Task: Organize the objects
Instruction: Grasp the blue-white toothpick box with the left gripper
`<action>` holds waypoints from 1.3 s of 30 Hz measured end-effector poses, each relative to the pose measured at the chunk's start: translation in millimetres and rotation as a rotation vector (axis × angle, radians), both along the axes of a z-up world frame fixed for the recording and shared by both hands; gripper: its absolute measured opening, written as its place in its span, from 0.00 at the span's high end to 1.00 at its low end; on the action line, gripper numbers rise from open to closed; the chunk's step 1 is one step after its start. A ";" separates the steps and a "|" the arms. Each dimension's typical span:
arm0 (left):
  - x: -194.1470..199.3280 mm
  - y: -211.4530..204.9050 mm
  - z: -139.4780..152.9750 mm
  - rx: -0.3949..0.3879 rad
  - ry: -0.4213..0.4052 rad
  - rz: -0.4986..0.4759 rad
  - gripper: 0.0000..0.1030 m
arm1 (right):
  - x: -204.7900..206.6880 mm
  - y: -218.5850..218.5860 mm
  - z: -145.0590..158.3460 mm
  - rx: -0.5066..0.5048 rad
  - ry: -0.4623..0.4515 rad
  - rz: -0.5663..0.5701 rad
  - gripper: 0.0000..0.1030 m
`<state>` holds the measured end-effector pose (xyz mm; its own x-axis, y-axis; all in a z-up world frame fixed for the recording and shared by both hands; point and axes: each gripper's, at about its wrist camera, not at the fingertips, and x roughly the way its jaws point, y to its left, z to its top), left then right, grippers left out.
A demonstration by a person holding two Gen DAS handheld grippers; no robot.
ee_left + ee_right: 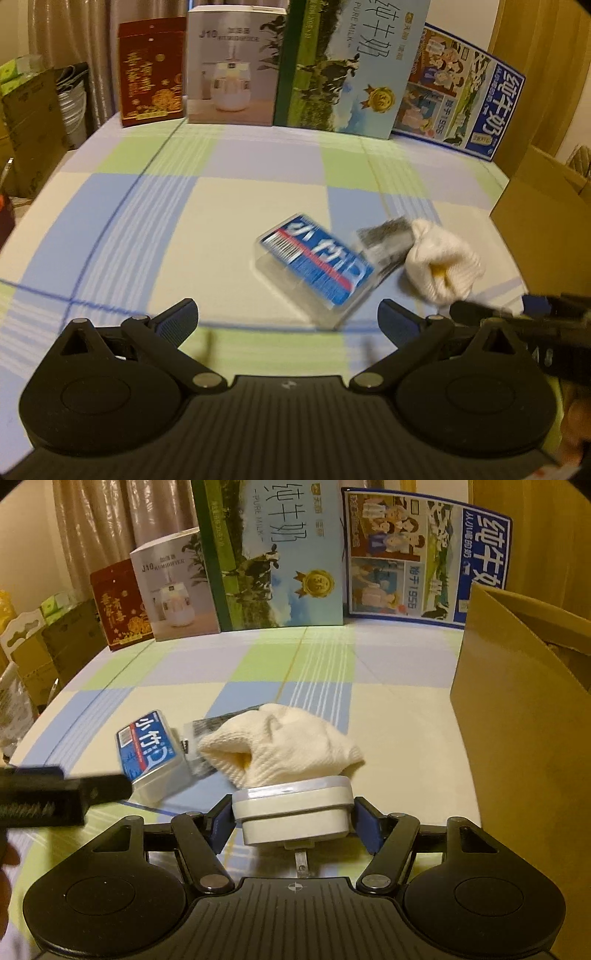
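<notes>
With the right gripper (294, 821) clamped on the white plug (293, 810) and the left gripper (288, 317) spread empty, lift it level — clear of the sock (284, 744) — toward the cardboard box (517, 709).

Glossy white plastic charger (293, 810), knit cotton sock (284, 744), clear plastic case (153, 751), cardboard box (524, 716).

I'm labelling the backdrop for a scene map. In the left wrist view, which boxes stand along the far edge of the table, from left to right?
red gift box → white humidifier box → green pure milk carton → blue milk carton, which leans back at the far right.
</notes>
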<state>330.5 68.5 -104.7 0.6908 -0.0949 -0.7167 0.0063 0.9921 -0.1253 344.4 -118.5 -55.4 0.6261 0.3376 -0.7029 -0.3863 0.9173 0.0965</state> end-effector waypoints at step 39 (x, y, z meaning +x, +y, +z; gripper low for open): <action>-36.5 -12.8 -15.1 0.061 0.039 -0.174 0.21 | -1.9 -15.0 -20.7 -0.083 -0.055 0.121 0.40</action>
